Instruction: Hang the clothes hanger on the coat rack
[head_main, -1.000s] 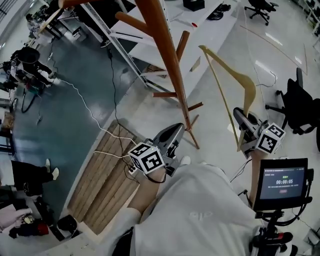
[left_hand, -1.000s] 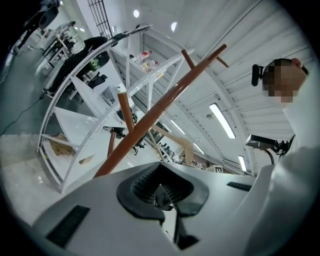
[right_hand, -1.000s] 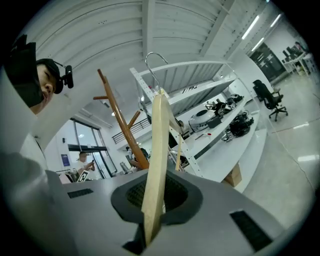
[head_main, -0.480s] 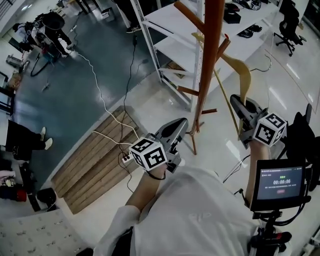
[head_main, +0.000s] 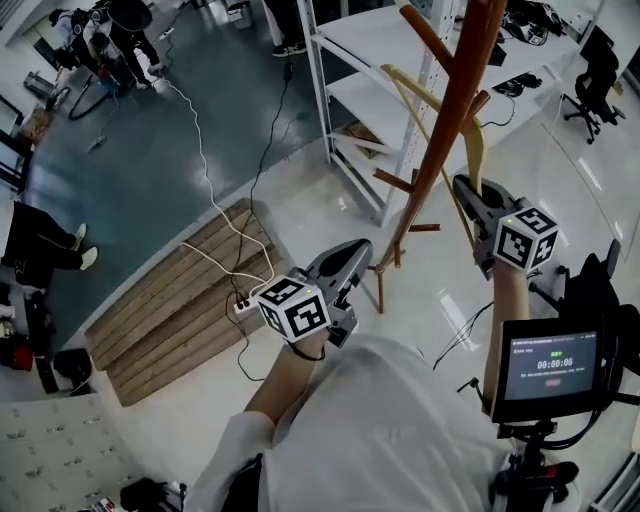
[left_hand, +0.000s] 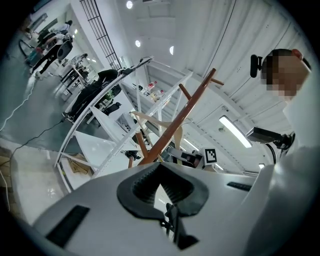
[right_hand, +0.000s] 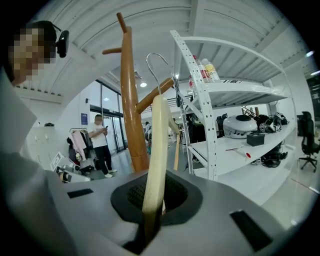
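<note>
Open-plan lab or workshop hall, not a home.
Polished pale floor (head_main: 300, 215) beside a dark blue-grey zone (head_main: 130, 190). White perforated metal shelving (head_main: 345, 95) stocked with equipment. Power strip (head_main: 243, 305) with cables trailing over slatted wooden boards (head_main: 160, 320). Swivel office chairs (head_main: 598, 70). Timer screen (head_main: 553, 365) on a stand. People at cluttered workstations (head_main: 130, 25) in the far corner. Glass doors (right_hand: 107, 120), garment rail (right_hand: 80, 140), strip ceiling lights (left_hand: 235, 131).
</note>
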